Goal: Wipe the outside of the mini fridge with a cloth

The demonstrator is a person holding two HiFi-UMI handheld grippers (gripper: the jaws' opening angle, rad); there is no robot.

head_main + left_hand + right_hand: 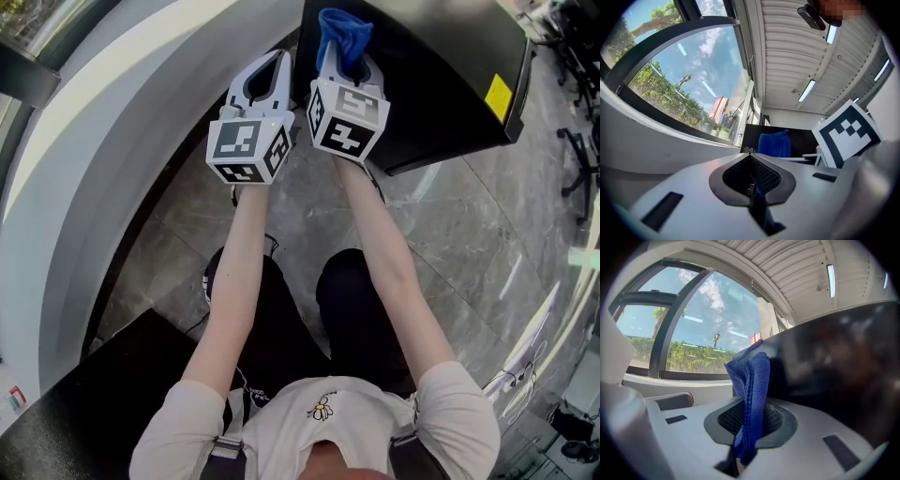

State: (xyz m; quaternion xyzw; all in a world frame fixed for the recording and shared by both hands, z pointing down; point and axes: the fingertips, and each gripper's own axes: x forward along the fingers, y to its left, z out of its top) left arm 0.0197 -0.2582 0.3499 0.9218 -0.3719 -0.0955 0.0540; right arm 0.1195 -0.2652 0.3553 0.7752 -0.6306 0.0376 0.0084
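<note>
- The black, glossy box-shaped mini fridge [441,75] stands on the floor ahead of the person, in the upper right of the head view. A yellow rectangular sticker [498,97] sits near its right edge.
- In the right gripper view the fridge's dark, reflective wall [834,362] fills the right side, just beside the cloth.
- The blue, ribbed microfibre cloth [342,37] is bunched into an upright fold that rises above the jaw tips and lies over the fridge's left edge in the head view. Whether it touches the surface cannot be told.
- The right gripper [345,61] has its jaws pinching the lower part of the cloth [752,394], with the fabric standing between the meshed pads.
- The left gripper [267,70] is held just beside the right one, on its left, with its tips off the fridge.
- In the left gripper view its jaws are pressed together, pad against pad [751,180]. The cloth [774,144] and the fridge [806,140] show beyond them.
- Each gripper carries a cube with black and white square markers: the left cube [248,148] and the right cube [347,120].
- Both bare forearms reach forward from a pale T-shirt [328,422].
- A grey, veined stone tile floor [469,253] lies underneath.
- A wide, white curved ledge [112,141] runs along the left beneath a large window [679,79], which shows trees and sky.
</note>
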